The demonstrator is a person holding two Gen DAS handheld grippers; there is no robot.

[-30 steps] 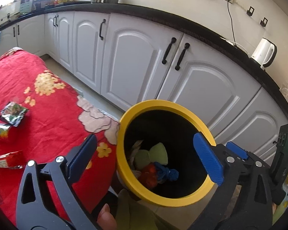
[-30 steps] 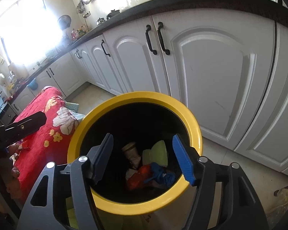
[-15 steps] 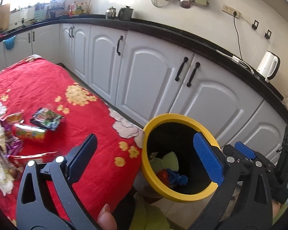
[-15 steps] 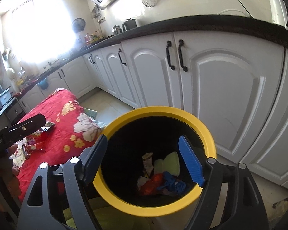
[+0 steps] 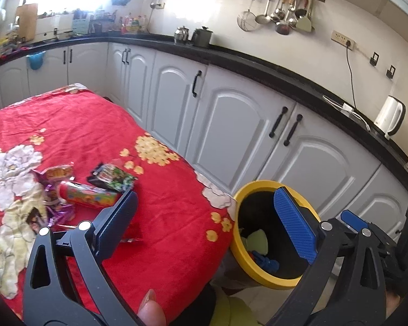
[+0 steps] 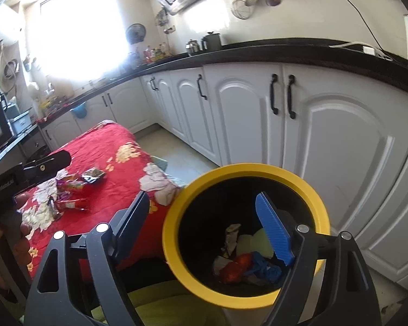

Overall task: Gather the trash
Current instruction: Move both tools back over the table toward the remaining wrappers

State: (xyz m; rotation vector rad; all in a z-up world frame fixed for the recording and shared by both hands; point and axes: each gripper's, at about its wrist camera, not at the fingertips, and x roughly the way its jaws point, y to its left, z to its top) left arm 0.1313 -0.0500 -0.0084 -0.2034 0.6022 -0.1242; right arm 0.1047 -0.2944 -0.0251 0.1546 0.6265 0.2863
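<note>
Trash on the table: a black snack packet (image 5: 113, 177) lies flat on the red floral cloth (image 5: 95, 125), just beside a red cylindrical wrapper (image 5: 88, 196) on its side, with an orange-and-purple wrapper (image 5: 57, 172) and shiny purple foil scraps (image 5: 57, 213) crowded to their left. All of it sits near the middle of the cloth, well apart from the bin. The same pile shows small in the right wrist view – the packet (image 6: 93, 175) and the other wrappers (image 6: 69, 194).

Yellow-rimmed bin (image 6: 247, 169) stands on the floor just beside the table edge, in front of the white cabinets (image 5: 231, 119). Inside, black walls; at the bottom a crumpled paper piece (image 6: 231, 237), a pale green piece (image 6: 254, 243), something red (image 6: 236, 267) and something blue (image 6: 266, 267).

Right gripper (image 6: 204, 229) hangs over the bin's near rim, jaws opening, nothing between them (blue pad over the bin mouth, dark finger over the cloth edge). Left gripper (image 5: 204, 225) stands wide with nothing in it – its dark finger is over the cloth near the wrappers, its blue pad (image 5: 295, 224) over the bin. A fingertip (image 5: 149, 307) shows at the bottom edge of the left wrist view.

Beyond: black countertop (image 5: 258, 63), white kettle (image 5: 390, 116), utensils hanging on a wall rail (image 5: 283, 13).
</note>
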